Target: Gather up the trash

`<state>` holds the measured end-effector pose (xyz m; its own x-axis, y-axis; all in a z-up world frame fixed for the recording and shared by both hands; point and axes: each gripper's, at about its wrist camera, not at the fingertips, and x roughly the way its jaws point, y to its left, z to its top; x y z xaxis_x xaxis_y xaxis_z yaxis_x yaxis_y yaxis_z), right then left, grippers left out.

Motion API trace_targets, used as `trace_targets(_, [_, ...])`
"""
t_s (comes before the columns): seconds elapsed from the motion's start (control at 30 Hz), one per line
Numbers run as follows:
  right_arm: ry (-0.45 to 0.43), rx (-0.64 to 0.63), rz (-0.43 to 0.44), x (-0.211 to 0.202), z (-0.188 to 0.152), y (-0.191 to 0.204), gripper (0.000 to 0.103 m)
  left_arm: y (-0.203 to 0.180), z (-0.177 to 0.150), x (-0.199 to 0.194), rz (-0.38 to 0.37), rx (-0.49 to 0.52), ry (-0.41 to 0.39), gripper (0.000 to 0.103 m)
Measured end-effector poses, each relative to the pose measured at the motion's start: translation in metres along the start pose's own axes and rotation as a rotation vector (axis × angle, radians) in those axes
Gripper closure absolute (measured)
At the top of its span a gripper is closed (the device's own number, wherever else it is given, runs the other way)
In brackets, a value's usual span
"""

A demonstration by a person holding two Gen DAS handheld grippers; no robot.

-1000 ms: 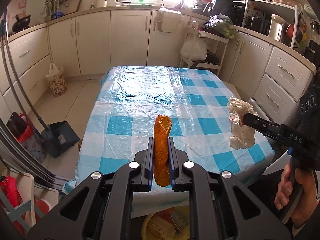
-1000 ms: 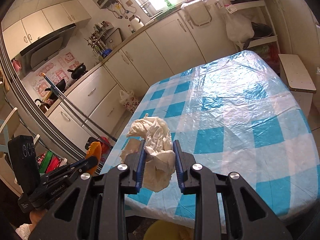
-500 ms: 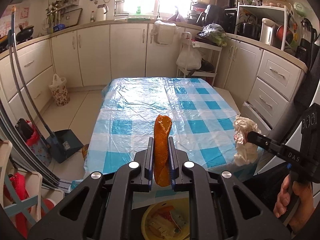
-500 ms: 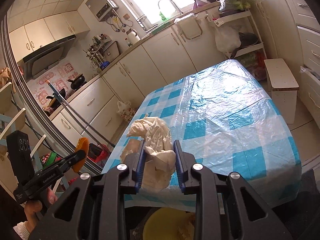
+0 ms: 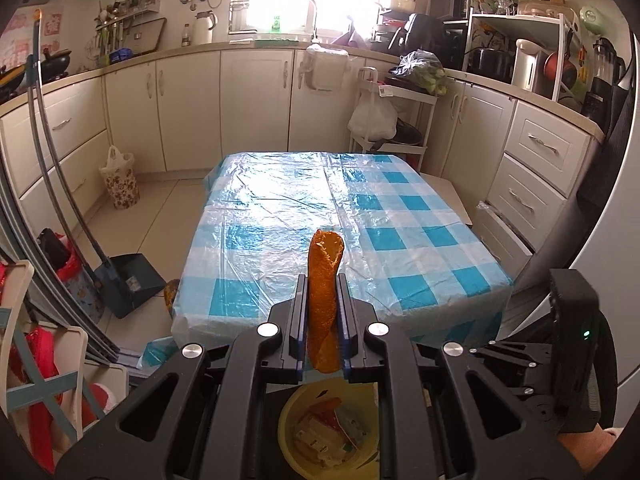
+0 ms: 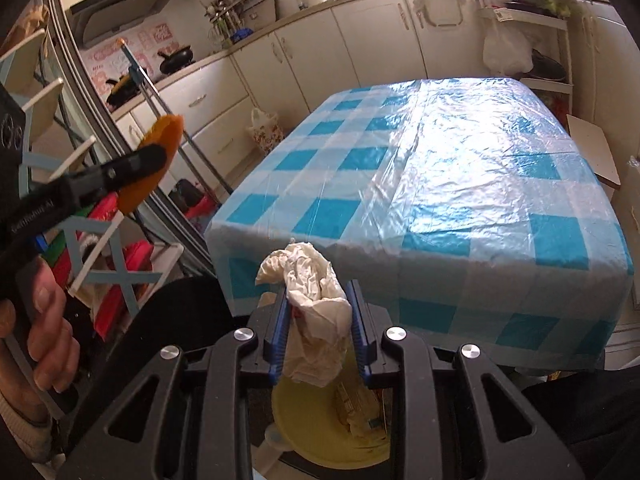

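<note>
In the left wrist view, the left claw [image 5: 322, 312] sat at the lower centre of the frame, clenched on an orange peel [image 5: 323, 300] that stood upright between its blue-edged fingers [image 5: 298, 320], its curled top rising above the fingertips and its lower end hanging below them. Directly beneath, at the bottom centre, a yellow bin [image 5: 292, 432] showed through the gap in the claw's frame, holding scraps of paper and packaging. Beyond the peel, a counter [image 5: 400, 240] covered in a blue-and-white checked cloth under clear plastic filled the middle of the frame, with white kitchen cabinets [image 5: 256, 104] behind it at the top and a dark dustpan [image 5: 132, 284] on the floor at the left. In the right wrist view, the right claw [image 6: 318, 328] at the lower centre gripped a crumpled white tissue [image 6: 308, 280], which bulged above the fingertips and hung down between them. The yellow bin [image 6: 304, 424] lay directly under this claw too, at the bottom centre. The checked counter [image 6: 480, 200] spread across the centre and right of that frame, its near edge just behind the tissue. At the left of the same frame, the left claw [image 6: 156, 156] appeared side-on with the orange peel [image 6: 160, 148] pinched in it, and a hand [image 6: 44, 320] held its handle at the lower left
</note>
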<state>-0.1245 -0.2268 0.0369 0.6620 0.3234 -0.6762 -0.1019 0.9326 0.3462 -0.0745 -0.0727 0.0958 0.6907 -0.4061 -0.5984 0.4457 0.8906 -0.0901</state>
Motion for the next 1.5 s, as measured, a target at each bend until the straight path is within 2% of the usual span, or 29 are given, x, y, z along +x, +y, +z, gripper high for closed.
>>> trace_targets(0.1, [0.08, -0.037, -0.033, 0.014, -0.009, 0.006, 0.066, 0.002, -0.006, -0.003, -0.001, -0.001, 0.006, 0.091])
trace_targets(0.13, [0.099, -0.045, -0.044, 0.017, -0.013, 0.007, 0.056, 0.002, -0.007, -0.004, -0.004, -0.004, 0.01, 0.091])
trace_targets(0.23, [0.104, -0.051, -0.065, 0.017, -0.016, 0.006, 0.052, 0.004, -0.014, -0.003, -0.012, -0.014, 0.028, 0.091])
trace_targets(0.37, [0.027, -0.006, -0.094, -0.002, -0.013, -0.004, 0.042, 0.004, -0.036, 0.009, -0.036, -0.043, 0.105, 0.091])
trace_targets(0.57, [-0.123, 0.129, -0.096, -0.036, -0.01, -0.028, 0.036, -0.006, -0.085, 0.052, -0.068, -0.033, 0.315, 0.091])
trace_targets(0.7, [-0.188, 0.167, -0.101, -0.052, -0.01, -0.036, 0.034, -0.018, -0.103, 0.075, -0.063, 0.018, 0.405, 0.089])
trace_targets(0.77, [-0.201, 0.171, -0.103, -0.055, -0.008, -0.037, 0.033, -0.026, -0.106, 0.08, -0.055, 0.058, 0.43, 0.083])
trace_targets(0.8, [-0.206, 0.17, -0.104, -0.056, -0.008, -0.037, 0.032, -0.03, -0.107, 0.08, -0.047, 0.075, 0.428, 0.075])
trace_targets(0.83, [-0.211, 0.169, -0.105, -0.055, -0.007, -0.035, 0.032, -0.032, -0.105, 0.078, -0.039, 0.085, 0.421, 0.066])
trace_targets(0.9, [-0.223, 0.165, -0.11, -0.058, -0.007, -0.035, 0.03, -0.033, -0.103, 0.074, -0.022, 0.094, 0.401, 0.057])
trace_targets(1.0, [-0.246, 0.161, -0.122, -0.059, -0.004, -0.032, 0.027, -0.031, -0.094, 0.066, 0.006, 0.094, 0.371, 0.05])
trace_targets(1.1, [-0.271, 0.156, -0.143, -0.068, -0.005, -0.032, 0.024, -0.032, -0.085, 0.049, 0.054, 0.1, 0.295, 0.037])
trace_targets(1.23, [-0.318, 0.112, -0.211, -0.088, -0.001, -0.017, 0.016, -0.034, -0.061, 0.007, 0.128, 0.103, 0.116, 0.018])
trace_targets(1.37, [-0.367, 0.055, -0.271, -0.119, 0.003, 0.01, 0.008, -0.031, -0.037, -0.041, 0.158, 0.073, -0.046, 0.01])
trace_targets(1.5, [-0.389, 0.002, -0.286, -0.15, 0.009, 0.041, 0.007, -0.025, -0.017, -0.087, 0.154, 0.018, -0.16, 0.007])
